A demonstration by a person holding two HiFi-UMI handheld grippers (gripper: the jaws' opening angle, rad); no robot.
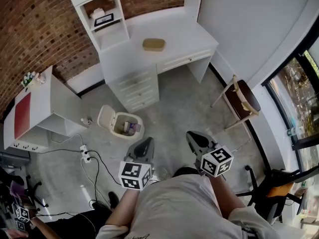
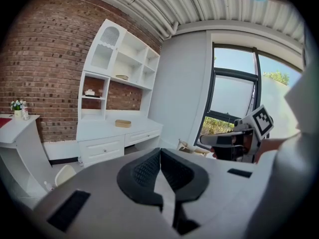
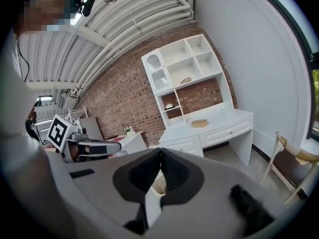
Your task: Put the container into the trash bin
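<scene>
A tan oval container (image 1: 153, 44) lies on the white desk (image 1: 179, 36) against the far wall; it also shows as the container (image 2: 122, 123) in the left gripper view and the container (image 3: 199, 123) in the right one. The cream trash bin (image 1: 127, 126) stands open on the floor in front of the drawers, with some rubbish inside. My left gripper (image 1: 145, 144) and right gripper (image 1: 193, 137) are held close to my body, well short of the desk. Both are shut with nothing between the jaws: left gripper (image 2: 160, 153), right gripper (image 3: 160, 152).
A white shelf unit (image 1: 102, 14) rises at the desk's left. A small white table (image 1: 37, 108) with a red top stands at the left. A wooden chair (image 1: 241, 101) sits at the right near the window. Cables and a power strip (image 1: 85, 156) lie on the floor.
</scene>
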